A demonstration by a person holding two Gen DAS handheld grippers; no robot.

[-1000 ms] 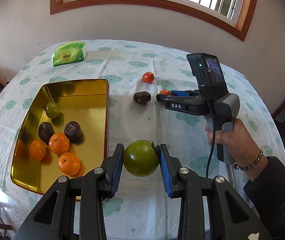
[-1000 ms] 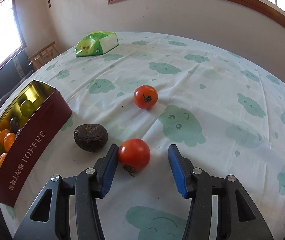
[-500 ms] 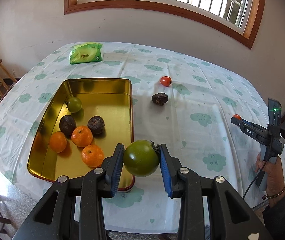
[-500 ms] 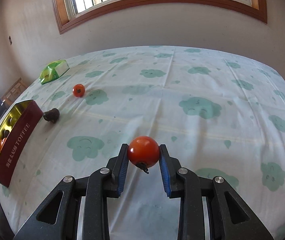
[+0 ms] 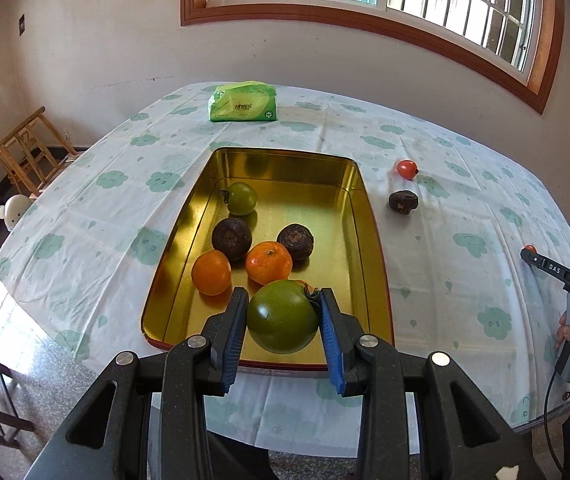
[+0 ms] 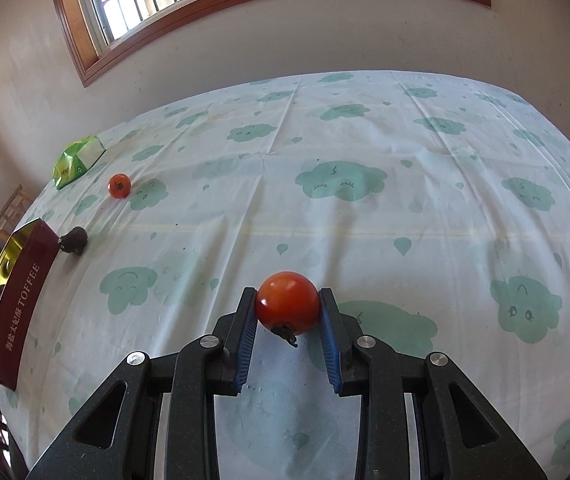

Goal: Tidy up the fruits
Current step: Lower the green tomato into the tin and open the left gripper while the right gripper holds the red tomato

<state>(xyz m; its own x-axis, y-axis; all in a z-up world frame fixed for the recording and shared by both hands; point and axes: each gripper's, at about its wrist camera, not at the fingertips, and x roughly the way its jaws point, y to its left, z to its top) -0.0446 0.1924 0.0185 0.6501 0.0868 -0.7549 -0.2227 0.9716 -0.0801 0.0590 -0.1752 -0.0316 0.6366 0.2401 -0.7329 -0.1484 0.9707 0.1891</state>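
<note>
My left gripper [image 5: 282, 316] is shut on a large green tomato [image 5: 281, 318], held above the near end of the gold tin [image 5: 369, 216]. The tin holds a small green tomato [image 5: 241, 198], two dark brown fruits [image 5: 231, 239] and several oranges [image 5: 269, 262]. My right gripper [image 6: 287, 312] is shut on a red tomato [image 6: 287, 303], lifted over the tablecloth; it shows at the right edge of the left wrist view [image 5: 531, 251]. Another red tomato [image 5: 406, 169] and a dark fruit [image 5: 403, 202] lie on the cloth right of the tin.
A green tissue pack [image 5: 243, 102] lies at the far side of the table. The tin's red side reads TOFFEE [image 6: 19, 308] at the left of the right wrist view. A wooden chair [image 5: 25, 148] stands left of the table.
My left gripper carried the green tomato left to above the tin's near end. My right gripper closed on the red tomato, lifted it and drew back to the right.
</note>
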